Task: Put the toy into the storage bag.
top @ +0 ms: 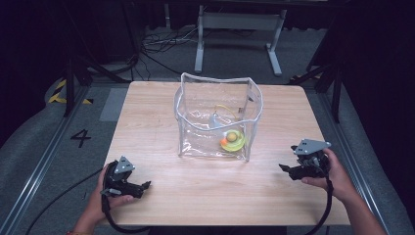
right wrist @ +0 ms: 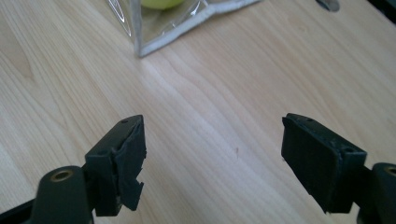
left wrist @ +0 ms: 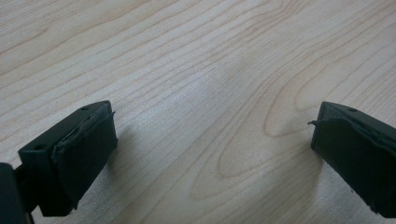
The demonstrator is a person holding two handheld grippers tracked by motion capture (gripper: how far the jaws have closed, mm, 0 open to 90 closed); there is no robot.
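At the near edge of the pale wood-grain worktop (top: 161, 196), the left tongs (top: 145, 186) and the right tongs (top: 284, 169) sit low over the board in the person's 2 hands, well apart, both released with nothing between their jaws. Their black pads (left wrist: 86, 149) look soft and ragged at the edges. Farther back, between the 2 and clear of both, stands a clear plastic pouch (top: 215, 103) with grey-white seams, upright and open at the top. Inside lies a yellow-green ring toy (top: 234, 141) with an orange ball (top: 224, 141).
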